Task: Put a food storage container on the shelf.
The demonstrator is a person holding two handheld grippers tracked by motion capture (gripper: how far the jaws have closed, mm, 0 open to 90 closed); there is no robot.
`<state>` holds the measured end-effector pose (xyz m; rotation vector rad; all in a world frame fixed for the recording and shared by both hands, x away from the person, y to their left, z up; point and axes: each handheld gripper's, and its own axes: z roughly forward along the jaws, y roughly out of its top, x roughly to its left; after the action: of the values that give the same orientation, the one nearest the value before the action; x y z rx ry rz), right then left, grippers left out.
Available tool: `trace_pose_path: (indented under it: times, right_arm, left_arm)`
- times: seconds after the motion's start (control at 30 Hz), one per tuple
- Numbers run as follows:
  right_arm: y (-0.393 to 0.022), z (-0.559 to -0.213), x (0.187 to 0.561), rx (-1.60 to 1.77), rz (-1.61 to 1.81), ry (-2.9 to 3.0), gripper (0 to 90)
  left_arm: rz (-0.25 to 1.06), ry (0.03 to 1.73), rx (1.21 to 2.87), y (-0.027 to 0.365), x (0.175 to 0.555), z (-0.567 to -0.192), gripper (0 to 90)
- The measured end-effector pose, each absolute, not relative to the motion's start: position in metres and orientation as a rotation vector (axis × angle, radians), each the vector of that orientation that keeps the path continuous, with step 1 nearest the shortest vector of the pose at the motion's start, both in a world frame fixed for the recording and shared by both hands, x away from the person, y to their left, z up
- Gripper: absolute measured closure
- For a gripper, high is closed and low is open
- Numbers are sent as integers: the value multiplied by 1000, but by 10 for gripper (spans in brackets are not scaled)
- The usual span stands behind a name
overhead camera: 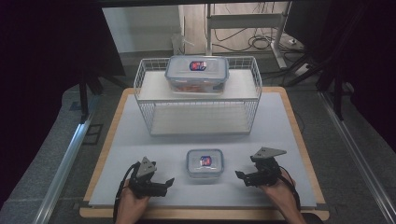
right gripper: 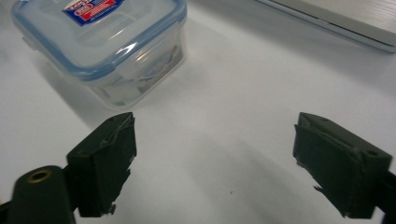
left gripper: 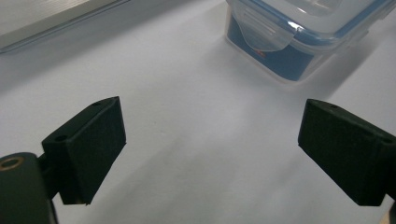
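Small lidded box (overhead camera: 205, 163) sitting on the pale worktop (overhead camera: 140, 140), well in front of the wire rack (overhead camera: 198, 95). Flanked by left gripper (overhead camera: 169, 182) and right gripper (overhead camera: 239, 176), jaws spread wide, nothing between them. Biggest risk: slick clear plastic, rounded corners, blue seal and protruding clip flaps. Uneven squeeze probably skids it or pops a latch.

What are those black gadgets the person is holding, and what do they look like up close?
Each is a black hand-held gripper: the left hand-held gripper and the right hand-held gripper. Each ends in two blocky black jaws with flat, matt pads, small holes on top and a brass-coloured fitting at the base. A grey three-cornered plate sits on top of each, and a black cable trails back by the wrist. No sleeves are visible.
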<state>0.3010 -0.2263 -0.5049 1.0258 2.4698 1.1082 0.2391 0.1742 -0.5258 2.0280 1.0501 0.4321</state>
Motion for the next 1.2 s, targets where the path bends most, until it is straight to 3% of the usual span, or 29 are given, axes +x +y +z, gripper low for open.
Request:
trace_pose_path:
  times: [0.2,0.97,1.17,1.2]
  right_arm:
    - [-225,-501,301,1025,1132,2446,70]
    - [-208,-495,310,1012,1151,2523,33]
    - [-198,-493,310,997,1132,2556,22]
    - [-195,-492,311,1000,1142,2564,63]
  left_arm:
    - [428,1051,2030,173,242,-525,60]
    - [317,1047,2040,156,262,-509,46]
    - [222,1038,2030,149,272,-508,92]
    - [187,1039,2037,146,276,-510,92]
